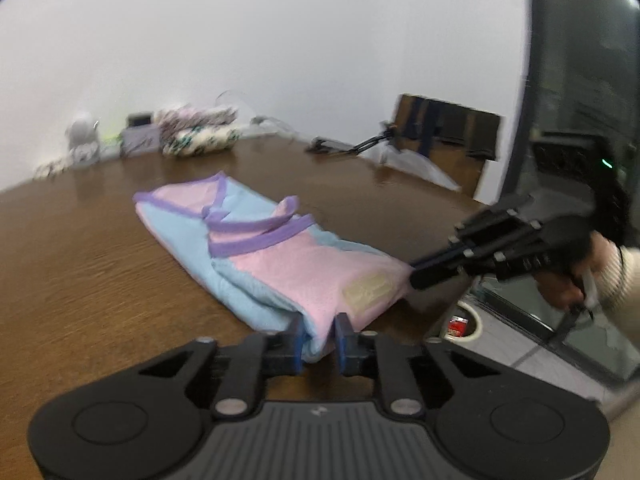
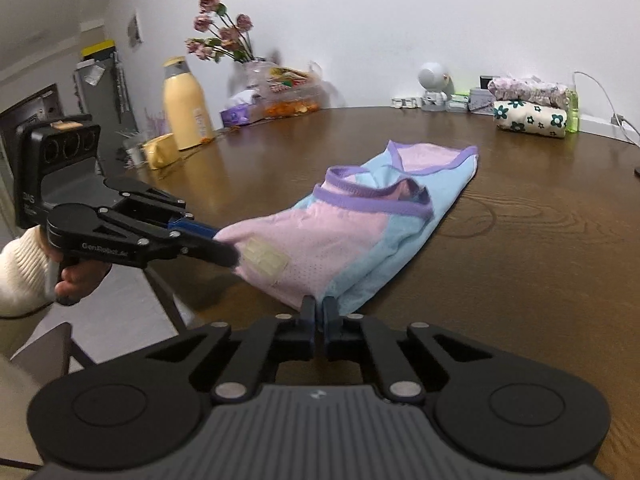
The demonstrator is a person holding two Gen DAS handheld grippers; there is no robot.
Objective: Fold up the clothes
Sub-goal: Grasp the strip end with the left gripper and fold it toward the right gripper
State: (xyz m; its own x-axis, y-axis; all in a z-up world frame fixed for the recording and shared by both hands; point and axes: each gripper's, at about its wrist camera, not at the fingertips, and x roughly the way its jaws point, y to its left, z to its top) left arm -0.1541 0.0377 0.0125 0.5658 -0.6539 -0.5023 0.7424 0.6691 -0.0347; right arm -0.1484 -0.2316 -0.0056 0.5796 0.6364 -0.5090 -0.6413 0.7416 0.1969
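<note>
I had the pink and blue garment lying folded lengthwise on the brown wooden table, its purple-trimmed neck end pointing toward the far wall and its hem end hanging close to the near table edge. My left tongs stood partly spread, with a fold of the hem between the blue pads; the cloth looked gathered there, but I could not tell whether the pads truly pressed on it. In the right wrist view the left tongs reached in from the side and met the pink corner just beside the pale label patch. My right tongs were pressed nearly together at the hem, where pink met blue, pinching the edge of the garment. In the left wrist view they touched the pink corner at the table edge, held by a hand in a cream knitted sleeve.

Well behind the garment, by the wall, sat a stack of folded floral clothes, a small white figure, a yellow bottle and a vase of pink flowers.
</note>
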